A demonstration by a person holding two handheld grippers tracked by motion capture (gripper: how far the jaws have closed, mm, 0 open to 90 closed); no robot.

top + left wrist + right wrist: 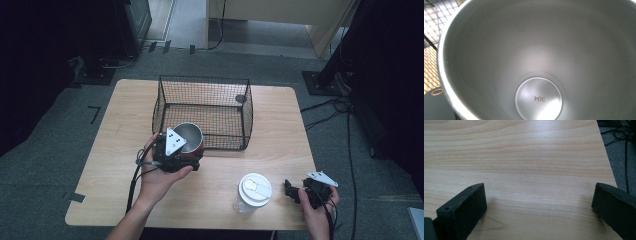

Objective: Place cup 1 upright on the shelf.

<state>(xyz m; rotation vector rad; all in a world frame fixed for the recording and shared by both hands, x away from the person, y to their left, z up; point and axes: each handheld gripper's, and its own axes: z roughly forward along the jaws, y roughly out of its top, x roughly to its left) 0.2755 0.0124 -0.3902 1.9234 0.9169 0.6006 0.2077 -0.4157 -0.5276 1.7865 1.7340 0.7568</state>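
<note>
Steel cup (189,136) carried by the left gripper (176,150), clamped at its rim, just before the wire basket (202,111).
Judged rigid, light, slick-walled; a rim grip suits it. Right gripper (306,192) rests spread wide on the table (115,150), empty.

From where I stand, a wooden table (125,135) sits on grey carpet, with a black wire basket (202,111) toward its far side. Just in front of the basket's near left corner, the left gripper (181,154) grips a steel cup (189,137) with a dark red outside, its open mouth facing up. Near the table's right front, a clear tumbler (252,194) with a white lid stands upright. Just right of it, apart from it, the right gripper (292,191) rests low at the table's near right corner, its black jaws pointing left toward the tumbler.
</note>
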